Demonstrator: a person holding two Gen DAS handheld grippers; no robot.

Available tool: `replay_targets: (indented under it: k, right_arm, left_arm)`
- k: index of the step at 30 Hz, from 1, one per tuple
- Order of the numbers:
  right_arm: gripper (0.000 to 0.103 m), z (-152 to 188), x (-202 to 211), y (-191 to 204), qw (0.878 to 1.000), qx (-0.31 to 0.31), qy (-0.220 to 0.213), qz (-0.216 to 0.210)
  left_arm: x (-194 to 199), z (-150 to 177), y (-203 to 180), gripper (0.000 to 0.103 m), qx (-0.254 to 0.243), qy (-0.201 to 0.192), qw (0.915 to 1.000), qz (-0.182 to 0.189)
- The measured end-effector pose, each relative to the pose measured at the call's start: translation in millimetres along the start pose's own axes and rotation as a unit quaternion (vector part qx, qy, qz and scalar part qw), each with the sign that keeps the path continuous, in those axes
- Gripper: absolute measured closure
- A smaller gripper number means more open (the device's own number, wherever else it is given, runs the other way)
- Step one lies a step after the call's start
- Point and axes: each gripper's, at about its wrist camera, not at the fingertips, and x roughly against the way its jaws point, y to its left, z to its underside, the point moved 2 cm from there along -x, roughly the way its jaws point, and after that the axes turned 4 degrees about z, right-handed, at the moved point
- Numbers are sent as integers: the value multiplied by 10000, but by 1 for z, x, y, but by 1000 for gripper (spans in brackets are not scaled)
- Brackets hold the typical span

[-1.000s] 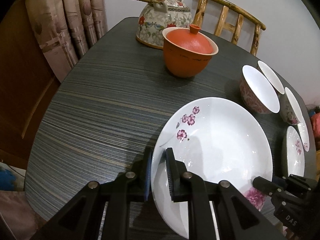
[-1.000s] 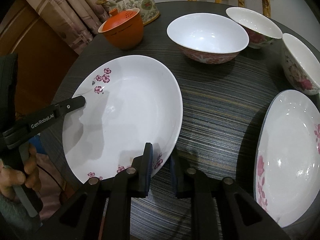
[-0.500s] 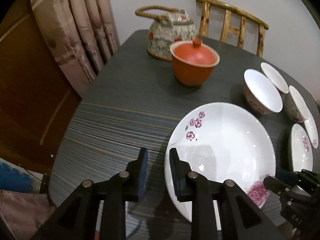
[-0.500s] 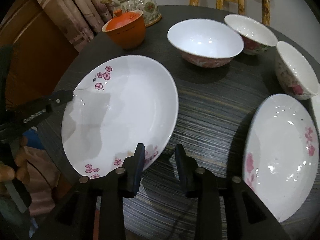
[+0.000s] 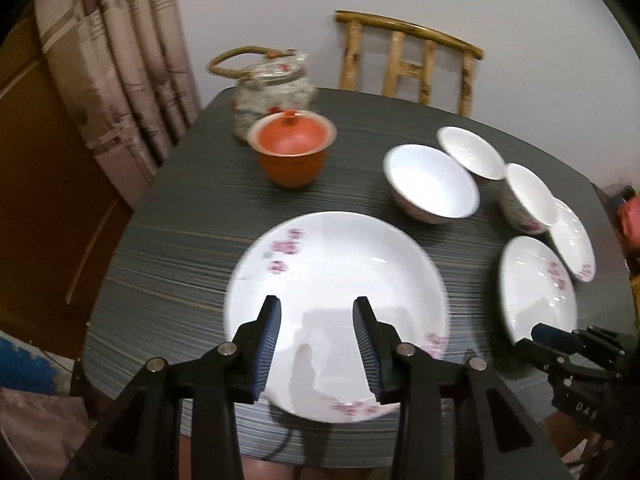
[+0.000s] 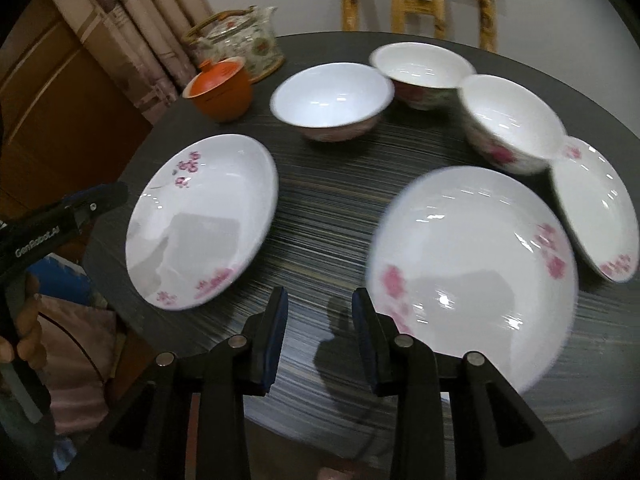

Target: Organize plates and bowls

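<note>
A large white plate with pink flowers lies flat on the dark striped table. My left gripper hovers above its near part; the jaws are opening and nothing is between them. My right gripper stands open over bare table between that plate and a second flowered plate. A third plate lies further right. Three white bowls stand behind the plates.
An orange lidded cup and a flowered teapot stand at the back left. A bamboo chair is behind the table, with a curtain to the left. A person's hand grips the left tool.
Both grippers have let go of the large plate's near rim, opened, and drawn back and up. The right gripper has shifted right. The plate stays on the table.
</note>
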Motion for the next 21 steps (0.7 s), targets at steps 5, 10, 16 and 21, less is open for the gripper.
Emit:
replay_targets:
  k: [5, 10, 16, 21]
  right_arm:
    - [72, 10, 20, -37, 9997, -153, -15, 196]
    - [72, 15, 30, -79, 9986, -386, 9, 348]
    - [72, 17, 28, -110, 9975, -440, 182, 524]
    - [72, 17, 25, -143, 9962, -697, 251, 465]
  left_arm:
    - [-6, 1, -39, 65, -79, 186, 9990, 392]
    - [-12, 1, -72, 65, -194, 319, 9978, 545]
    - [-28, 0, -104, 65, -182, 507, 9966, 625]
    - [-42, 1, -128, 65, -142, 701, 9940, 825]
